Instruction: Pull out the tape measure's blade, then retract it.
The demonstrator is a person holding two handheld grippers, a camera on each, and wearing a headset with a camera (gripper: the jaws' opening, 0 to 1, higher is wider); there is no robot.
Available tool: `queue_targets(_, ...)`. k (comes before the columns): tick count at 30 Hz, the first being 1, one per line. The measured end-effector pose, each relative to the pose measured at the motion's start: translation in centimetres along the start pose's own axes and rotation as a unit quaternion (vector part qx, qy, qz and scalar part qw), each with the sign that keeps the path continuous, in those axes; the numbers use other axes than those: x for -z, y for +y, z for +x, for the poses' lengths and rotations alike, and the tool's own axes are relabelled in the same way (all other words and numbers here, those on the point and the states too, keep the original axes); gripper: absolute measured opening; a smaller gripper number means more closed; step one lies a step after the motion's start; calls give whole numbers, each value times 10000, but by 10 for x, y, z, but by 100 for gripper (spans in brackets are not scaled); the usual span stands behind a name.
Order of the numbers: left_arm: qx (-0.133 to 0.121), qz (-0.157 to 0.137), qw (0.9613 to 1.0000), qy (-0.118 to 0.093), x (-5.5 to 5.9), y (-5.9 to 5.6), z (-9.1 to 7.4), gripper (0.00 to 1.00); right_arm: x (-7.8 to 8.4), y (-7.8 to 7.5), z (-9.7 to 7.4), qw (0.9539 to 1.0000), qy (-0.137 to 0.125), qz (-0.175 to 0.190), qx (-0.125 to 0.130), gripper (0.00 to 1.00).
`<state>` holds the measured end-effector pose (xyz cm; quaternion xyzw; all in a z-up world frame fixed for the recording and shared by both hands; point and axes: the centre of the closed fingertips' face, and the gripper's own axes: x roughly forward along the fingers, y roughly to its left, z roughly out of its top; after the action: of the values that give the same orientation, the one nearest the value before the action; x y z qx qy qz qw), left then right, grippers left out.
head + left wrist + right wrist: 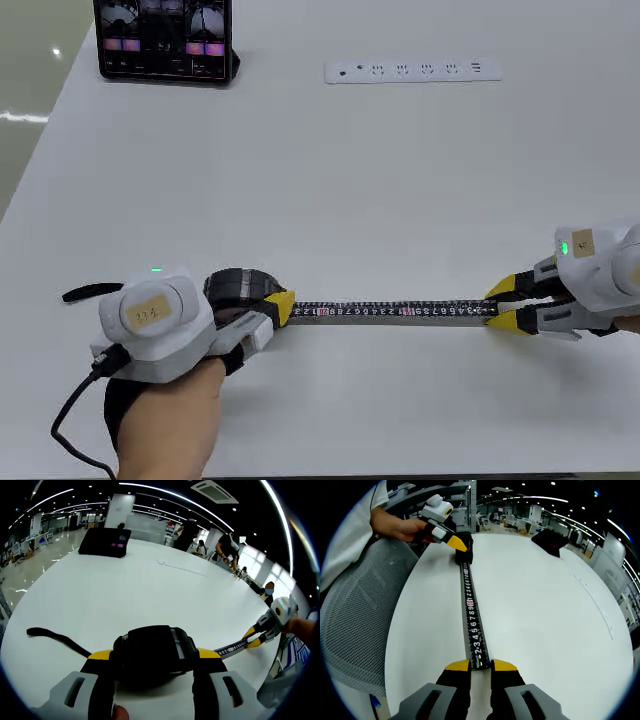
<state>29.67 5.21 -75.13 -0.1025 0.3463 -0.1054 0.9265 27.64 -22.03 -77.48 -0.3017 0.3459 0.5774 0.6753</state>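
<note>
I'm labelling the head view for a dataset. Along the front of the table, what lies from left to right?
Black strap → tape measure case, clamped in the left claw → pulled-out blade → right claw, shut on the blade's end.

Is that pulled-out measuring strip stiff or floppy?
Probably springy: the blade lies straight across the table, held at its tip by the right tongs. It looks thin, so likely bends if lifted. Released, it may snap toward the case.
</note>
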Motion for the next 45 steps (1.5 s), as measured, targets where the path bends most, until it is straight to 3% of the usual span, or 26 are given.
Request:
queue_targets(11,35,-24,10000,-21,-1,0,1,58,-2,0,0,10000,-7,31,-5,11)
queue_targets(32,131,-121,9998,-25,-1,0,0,58,-38,5,18,9991,-331,133,-248,11)
queue_targets(45,179,-173,9997,-26,-1,-1,-1,58,-47,8,28,9986,-385,134,-331,11)
